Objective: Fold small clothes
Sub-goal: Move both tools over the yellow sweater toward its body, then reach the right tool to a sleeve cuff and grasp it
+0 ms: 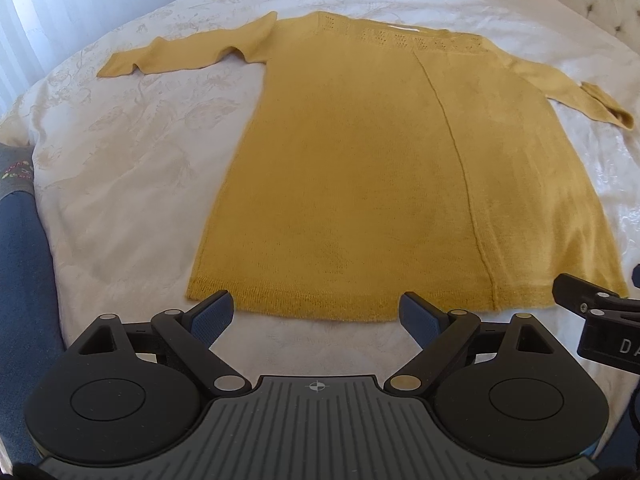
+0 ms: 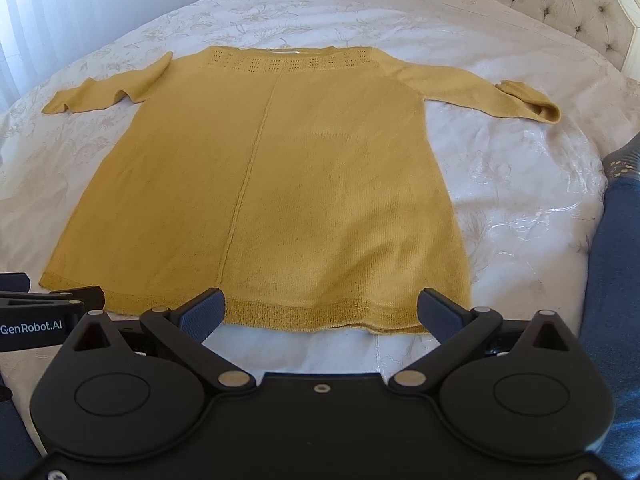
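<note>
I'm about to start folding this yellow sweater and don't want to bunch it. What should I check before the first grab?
1. Sweater lies flat on the bedspread, body smooth: ok.
2. Left sleeve spread out straight: ok.
3. Right sleeve cuff flat: not ok, it is folded back on itself.
4. Left claw open, holding nothing: ok.
5. Right claw open, holding nothing: ok.
6. Both claws at the hem, near edge: ok; touching it: cannot tell.

Both wrist views low at sweater (image 1: 400, 168) hem, facing neckline; left view offset left.
</note>
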`<state>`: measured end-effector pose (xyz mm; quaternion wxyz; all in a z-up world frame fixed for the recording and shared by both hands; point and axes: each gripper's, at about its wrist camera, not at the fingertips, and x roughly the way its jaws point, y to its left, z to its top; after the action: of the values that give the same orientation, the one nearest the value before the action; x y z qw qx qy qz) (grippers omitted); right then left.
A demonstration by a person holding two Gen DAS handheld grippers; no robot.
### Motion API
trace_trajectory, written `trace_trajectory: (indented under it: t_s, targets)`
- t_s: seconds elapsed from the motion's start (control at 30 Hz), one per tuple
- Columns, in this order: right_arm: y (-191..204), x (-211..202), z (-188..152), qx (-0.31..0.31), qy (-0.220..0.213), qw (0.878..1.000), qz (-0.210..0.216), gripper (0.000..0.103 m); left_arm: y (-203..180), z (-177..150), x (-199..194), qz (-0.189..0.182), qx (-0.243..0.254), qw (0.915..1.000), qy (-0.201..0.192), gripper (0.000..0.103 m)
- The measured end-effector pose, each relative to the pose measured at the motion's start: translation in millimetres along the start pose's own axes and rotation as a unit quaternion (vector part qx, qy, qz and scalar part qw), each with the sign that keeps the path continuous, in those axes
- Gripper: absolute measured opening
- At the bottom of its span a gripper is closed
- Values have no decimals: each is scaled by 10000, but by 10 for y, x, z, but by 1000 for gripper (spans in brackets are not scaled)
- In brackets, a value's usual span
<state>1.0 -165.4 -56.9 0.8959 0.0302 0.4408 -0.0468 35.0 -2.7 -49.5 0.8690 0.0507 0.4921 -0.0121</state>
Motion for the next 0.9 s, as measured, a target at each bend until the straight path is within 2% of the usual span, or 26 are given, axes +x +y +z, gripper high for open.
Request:
trace_trajectory:
  t_s: [0.43,0.7,0.9]
  targets:
    - [-38,533,309,-178,-11,9998,-107,101,41,433,472,146,117,9998,-56,91]
    - [-48,882,411,-181,316,9993,-123,101,-34,704,844,119,409,9990,-125,91]
    - [-191,1008,419,329,755,9962,275,102,-23,741,1037,-57,400,9986,-340,92]
